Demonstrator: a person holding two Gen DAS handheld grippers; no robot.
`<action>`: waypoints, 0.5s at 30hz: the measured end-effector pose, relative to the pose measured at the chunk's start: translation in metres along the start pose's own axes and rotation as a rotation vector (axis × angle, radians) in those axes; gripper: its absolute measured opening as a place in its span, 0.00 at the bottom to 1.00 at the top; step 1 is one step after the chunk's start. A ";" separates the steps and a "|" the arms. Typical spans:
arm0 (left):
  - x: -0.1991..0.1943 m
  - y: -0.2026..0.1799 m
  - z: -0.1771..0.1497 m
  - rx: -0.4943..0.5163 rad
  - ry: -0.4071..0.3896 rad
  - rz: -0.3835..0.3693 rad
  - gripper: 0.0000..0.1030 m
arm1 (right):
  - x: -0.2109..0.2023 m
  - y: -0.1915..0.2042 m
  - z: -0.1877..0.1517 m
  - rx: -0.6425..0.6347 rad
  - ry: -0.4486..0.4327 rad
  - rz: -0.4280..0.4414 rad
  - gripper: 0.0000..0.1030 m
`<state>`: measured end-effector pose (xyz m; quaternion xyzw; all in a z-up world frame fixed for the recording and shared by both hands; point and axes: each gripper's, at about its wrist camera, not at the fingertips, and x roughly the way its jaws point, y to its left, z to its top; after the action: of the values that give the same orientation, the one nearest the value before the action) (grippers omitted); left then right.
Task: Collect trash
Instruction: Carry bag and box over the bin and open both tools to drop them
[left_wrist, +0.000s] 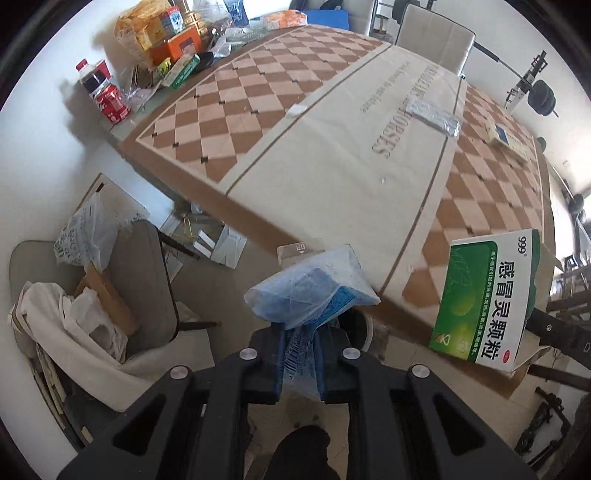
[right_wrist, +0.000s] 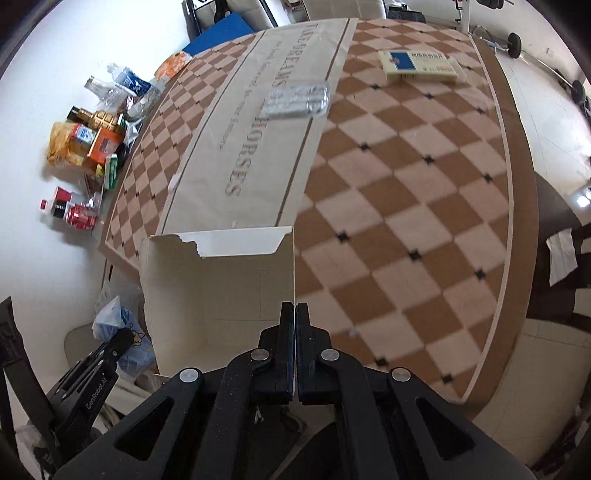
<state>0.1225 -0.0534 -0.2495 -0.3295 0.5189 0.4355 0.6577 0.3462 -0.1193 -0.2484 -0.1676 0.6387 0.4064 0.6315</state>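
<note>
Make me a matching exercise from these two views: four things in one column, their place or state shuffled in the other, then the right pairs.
Things
1. blue plastic packet
2. green medicine box
3. blister pack
4. cola can

Places or states
A. lying on the cream strip of the table
B. pinched in the right gripper
C. standing in the clutter at the table's far corner
D. clamped in the left gripper

Pairs: 1-D, 2-B, 3-A, 4-C
</note>
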 end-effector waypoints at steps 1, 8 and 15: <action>0.004 0.004 -0.015 0.004 0.019 -0.005 0.10 | 0.003 0.000 -0.021 0.002 0.019 0.001 0.01; 0.063 0.024 -0.085 -0.034 0.182 -0.010 0.10 | 0.060 -0.013 -0.141 -0.017 0.180 -0.033 0.01; 0.175 0.018 -0.100 -0.076 0.307 -0.030 0.10 | 0.174 -0.051 -0.203 0.005 0.309 -0.088 0.01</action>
<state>0.0808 -0.0945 -0.4432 -0.4248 0.5914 0.3894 0.5640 0.2218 -0.2465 -0.4534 -0.2543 0.7214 0.3461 0.5433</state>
